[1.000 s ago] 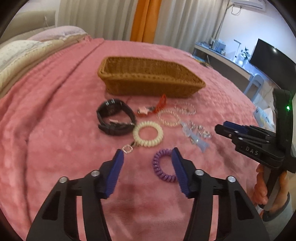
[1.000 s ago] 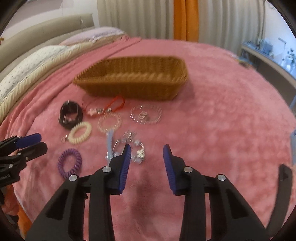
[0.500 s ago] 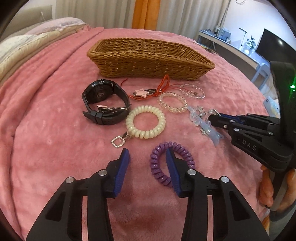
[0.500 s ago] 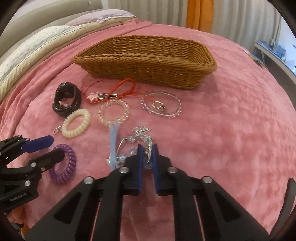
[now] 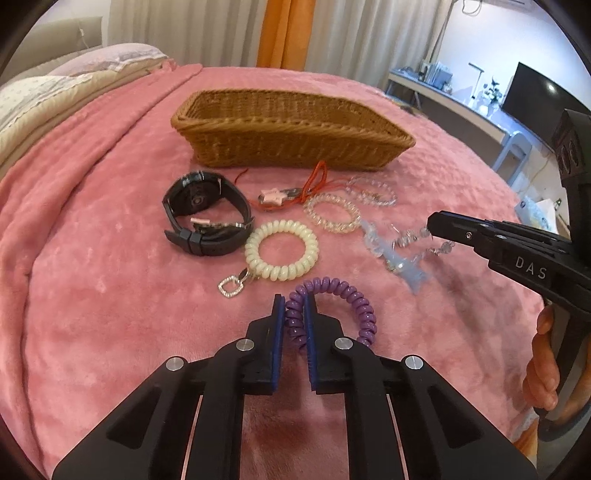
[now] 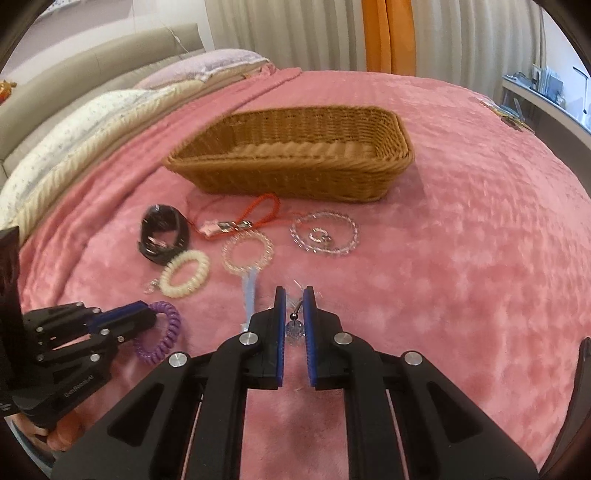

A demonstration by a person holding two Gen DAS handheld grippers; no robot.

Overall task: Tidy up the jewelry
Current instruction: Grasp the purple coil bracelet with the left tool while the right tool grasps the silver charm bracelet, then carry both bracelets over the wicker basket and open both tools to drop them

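Left gripper [image 5: 294,310]: jaws closing on the near-left arc of the purple coil bracelet [image 5: 343,295], which lies on the pink blanket [image 5: 92,295] near its front edge. Right gripper [image 6: 294,308]: fingers pinch a silver beaded bracelet [image 5: 413,238], partly raised off the blanket. Wicker basket [image 6: 295,177] sits toward the blanket's far edge; black watch [image 5: 203,218] and cream coil bracelet [image 5: 280,251] lie between.

A home bedroom: a bed [image 6: 480,240] under a pink plush blanket [image 5: 92,295]; pillows [image 6: 92,114] against a padded headboard [image 6: 110,55]; pale and orange curtains [image 5: 280,33] behind; a desk [image 5: 461,103] with a dark monitor [image 5: 532,92] along the side wall.
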